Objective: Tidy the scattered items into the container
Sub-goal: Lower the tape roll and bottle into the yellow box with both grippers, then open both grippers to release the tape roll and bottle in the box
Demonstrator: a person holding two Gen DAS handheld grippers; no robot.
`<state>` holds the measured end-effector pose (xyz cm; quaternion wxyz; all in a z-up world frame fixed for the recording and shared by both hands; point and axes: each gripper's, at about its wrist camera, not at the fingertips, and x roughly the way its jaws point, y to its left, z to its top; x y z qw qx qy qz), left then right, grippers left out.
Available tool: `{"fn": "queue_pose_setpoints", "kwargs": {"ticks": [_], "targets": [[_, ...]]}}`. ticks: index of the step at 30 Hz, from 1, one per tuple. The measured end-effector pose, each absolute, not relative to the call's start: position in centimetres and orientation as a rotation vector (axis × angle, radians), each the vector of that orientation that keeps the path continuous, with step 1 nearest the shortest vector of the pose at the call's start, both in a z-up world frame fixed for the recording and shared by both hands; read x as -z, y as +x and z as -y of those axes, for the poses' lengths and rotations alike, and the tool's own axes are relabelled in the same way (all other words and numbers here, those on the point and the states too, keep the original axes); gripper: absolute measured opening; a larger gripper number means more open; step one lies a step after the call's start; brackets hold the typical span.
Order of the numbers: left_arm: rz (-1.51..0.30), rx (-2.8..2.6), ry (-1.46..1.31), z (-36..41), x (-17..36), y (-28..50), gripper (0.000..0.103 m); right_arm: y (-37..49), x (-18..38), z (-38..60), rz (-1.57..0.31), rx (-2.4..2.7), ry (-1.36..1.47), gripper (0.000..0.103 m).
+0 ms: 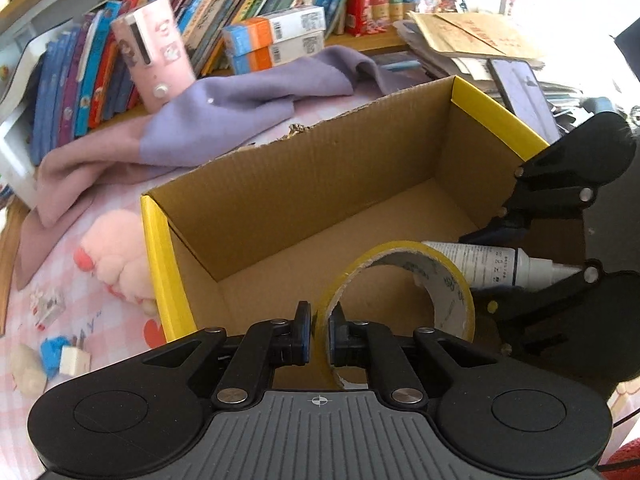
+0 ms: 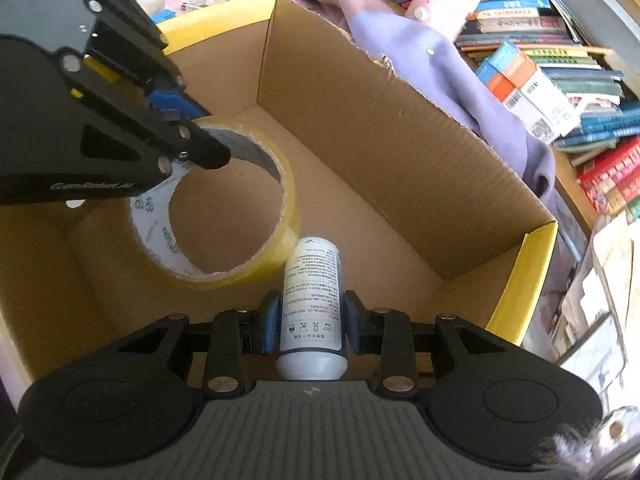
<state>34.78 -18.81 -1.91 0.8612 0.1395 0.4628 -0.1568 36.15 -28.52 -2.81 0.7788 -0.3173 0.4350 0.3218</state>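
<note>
- Box [image 1: 320, 200]: your open cardboard box with yellow edges fills both views, its floor bare apart from what you carry in; both claws point steeply down into its near end, so the drop lies straight below, not off to a side
- Desk: outside the box's left wall a pink plush [image 1: 116, 260] and small blue and white bits [image 1: 64, 356] lie on the checked cloth, all on your left hand's side and so nearer that claw for the next trip
- Tape [image 1: 404, 292]: the yellow roll stands on edge, its hole facing you, low over the floor; whether it rests on the cardboard you cannot tell
- Bottle [image 2: 312, 300]: the white bottle's long axis runs along your right claw's fingers, base forward, cap end back by the palm; it sits just beside the roll, seemingly touching it in the right wrist view
- Left claw [image 1: 319, 330]: nearly closed, its pads straddle the roll's wall, one inside the ring and one outside, with a thin gap showing by the outer pad, so the grip looks slack
- Right claw [image 2: 311, 322]: clamped across the bottle's middle, both pads pressing its sides
</note>
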Motion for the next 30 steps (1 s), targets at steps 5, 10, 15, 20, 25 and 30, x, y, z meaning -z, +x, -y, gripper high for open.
{"fn": "queue_pose_setpoints", "kwargs": {"ticks": [5, 10, 15, 20, 25, 30], "targets": [[-0.964, 0.35, 0.301, 18.9, 1.9, 34.8, 0.012, 35.2, 2.8, 28.7, -0.951, -0.685, -0.696, 0.031], [-0.947, 0.385, 0.333, 19.2, 1.8, 34.6, 0.013, 34.2, 2.7, 28.6, -0.965, -0.671, -0.67, 0.031], [-0.946, 0.381, 0.361, 19.8, 1.8, 34.2, 0.022, 34.5, 2.6, 28.3, -0.954, -0.659, -0.669, 0.035], [-0.906, 0.352, 0.32, 19.8, 0.9, 33.6, 0.039, 34.3, 1.4, 28.7, -0.886, -0.641, -0.621, 0.054], [-0.825, 0.32, 0.303, 19.6, -1.0, 32.0, 0.065, 34.9, -0.7, 29.4, -0.815, -0.625, -0.554, 0.054], [-0.748, 0.298, 0.239, 18.6, -3.9, 30.6, 0.069, 33.0, -3.3, 29.8, -0.757, -0.614, -0.494, 0.054]]}}
